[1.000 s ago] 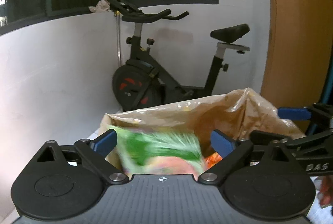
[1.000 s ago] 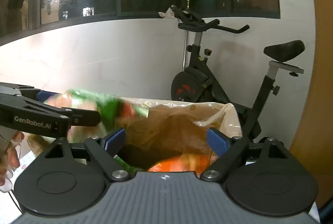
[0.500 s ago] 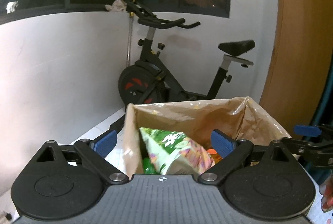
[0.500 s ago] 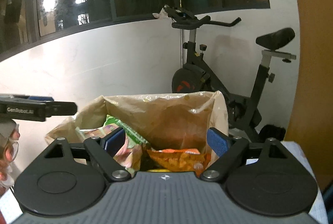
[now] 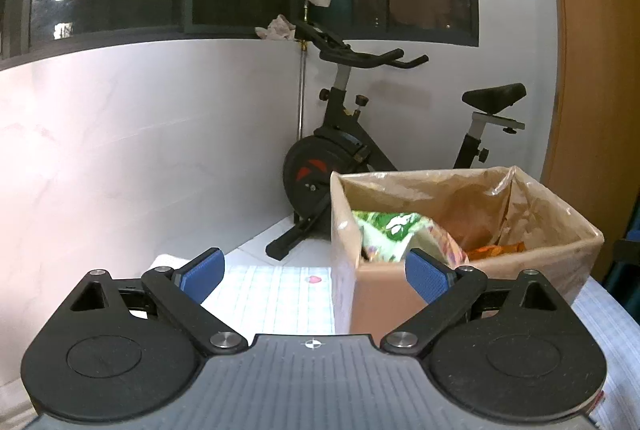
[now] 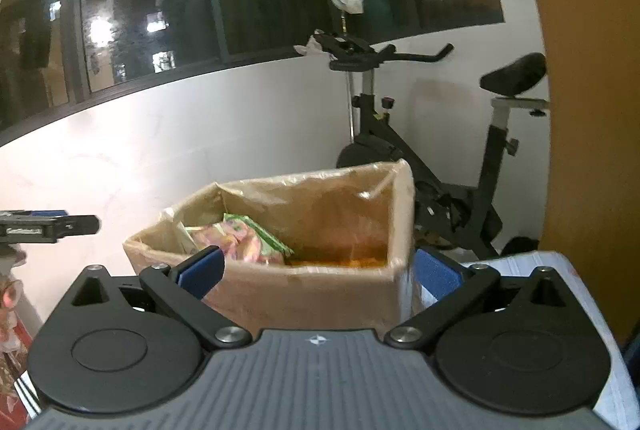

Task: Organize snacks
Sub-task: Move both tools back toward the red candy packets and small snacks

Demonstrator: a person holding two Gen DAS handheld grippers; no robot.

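A cardboard box (image 5: 576, 250) lined with clear plastic stands on the table; it also shows in the right wrist view (image 6: 304, 294). Inside it lie a green and pink snack bag (image 5: 396, 226) (image 6: 248, 242) and an orange snack bag (image 5: 496, 249). My left gripper (image 5: 314, 276) is open and empty, to the left of and in front of the box. My right gripper (image 6: 316, 270) is open and empty, in front of the box. The left gripper's tip (image 6: 52, 226) shows at the left edge of the right wrist view.
A white checked tablecloth (image 5: 272, 294) covers the table, with a small pink spot (image 5: 314, 279) on it. An exercise bike (image 5: 360, 150) stands against the white wall behind the table. An orange wooden panel (image 5: 600, 70) is on the right.
The green snack bag dropped out of my left gripper into the box. Both grippers then pulled back and away from the box, the left one moving left.
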